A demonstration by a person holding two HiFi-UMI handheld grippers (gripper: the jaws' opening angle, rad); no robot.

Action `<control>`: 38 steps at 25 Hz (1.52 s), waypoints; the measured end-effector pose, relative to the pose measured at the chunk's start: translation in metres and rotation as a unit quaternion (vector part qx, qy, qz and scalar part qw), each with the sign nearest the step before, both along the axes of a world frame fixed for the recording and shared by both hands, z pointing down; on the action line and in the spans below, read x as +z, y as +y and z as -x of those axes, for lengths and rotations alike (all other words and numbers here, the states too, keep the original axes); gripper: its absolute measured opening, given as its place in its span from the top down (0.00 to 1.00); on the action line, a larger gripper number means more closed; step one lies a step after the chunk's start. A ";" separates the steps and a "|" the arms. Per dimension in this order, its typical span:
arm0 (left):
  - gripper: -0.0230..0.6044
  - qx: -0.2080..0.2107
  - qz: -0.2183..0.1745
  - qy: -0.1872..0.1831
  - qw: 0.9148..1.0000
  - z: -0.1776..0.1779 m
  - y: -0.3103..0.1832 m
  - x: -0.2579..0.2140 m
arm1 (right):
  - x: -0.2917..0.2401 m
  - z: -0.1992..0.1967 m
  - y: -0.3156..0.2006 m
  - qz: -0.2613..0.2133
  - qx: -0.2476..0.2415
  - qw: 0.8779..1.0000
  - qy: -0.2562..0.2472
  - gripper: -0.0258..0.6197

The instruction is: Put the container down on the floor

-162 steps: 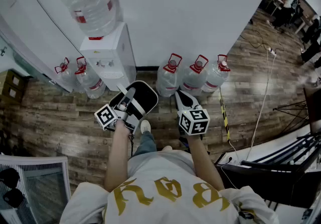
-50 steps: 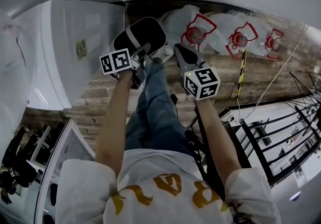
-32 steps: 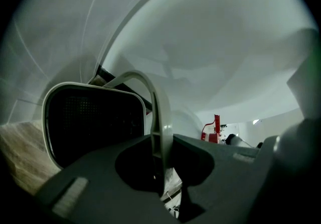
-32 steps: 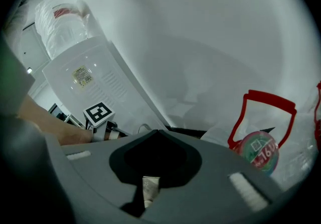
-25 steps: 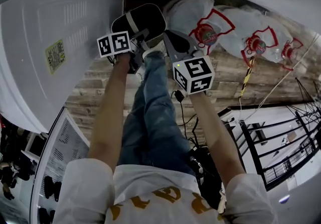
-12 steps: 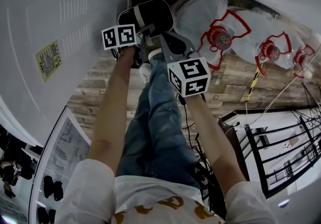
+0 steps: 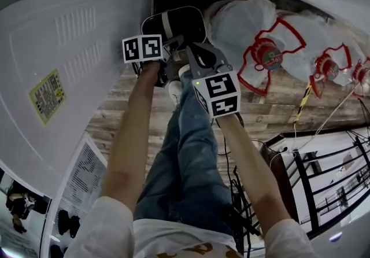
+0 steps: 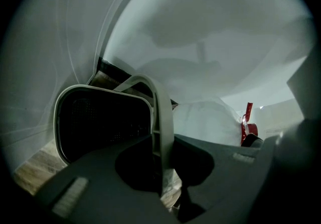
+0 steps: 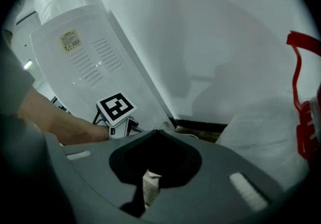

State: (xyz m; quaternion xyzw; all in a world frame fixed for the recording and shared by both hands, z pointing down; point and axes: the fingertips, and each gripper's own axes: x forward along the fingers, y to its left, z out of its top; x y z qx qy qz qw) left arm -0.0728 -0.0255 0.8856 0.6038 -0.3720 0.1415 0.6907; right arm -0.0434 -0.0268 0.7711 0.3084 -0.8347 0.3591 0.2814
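Item: container [image 7: 173, 22], black with a pale rim, hanging by its grey handle [image 8: 161, 112], on which our left gripper [image 8: 163, 150] is clenched. It lies straight ahead of that gripper, low between the dispenser [image 7: 69, 66] and the water bottles [image 7: 260, 31]. Whether it touches the floor [image 7: 127, 112] we cannot tell. Interior dark, contents indiscernible. Right gripper [image 9: 158, 131]: closed, empty, just beside.
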 end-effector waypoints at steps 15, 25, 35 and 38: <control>0.89 -0.007 -0.002 0.015 1.000 -0.003 -0.010 0.012 | 0.032 -0.007 0.002 0.018 -0.017 0.999 0.041 0.92; 0.89 0.006 0.008 -0.013 1.000 0.001 -0.010 0.023 | 0.037 -0.006 0.004 0.023 -0.020 0.999 0.035 0.92; 0.89 -0.029 0.023 -0.093 0.995 0.021 -0.006 0.027 | 0.028 -0.009 0.006 0.022 0.004 1.000 0.006 0.92; 0.87 -0.032 0.030 -0.105 0.994 0.035 0.001 0.026 | 0.022 -0.001 0.012 0.024 0.000 1.000 -0.014 0.92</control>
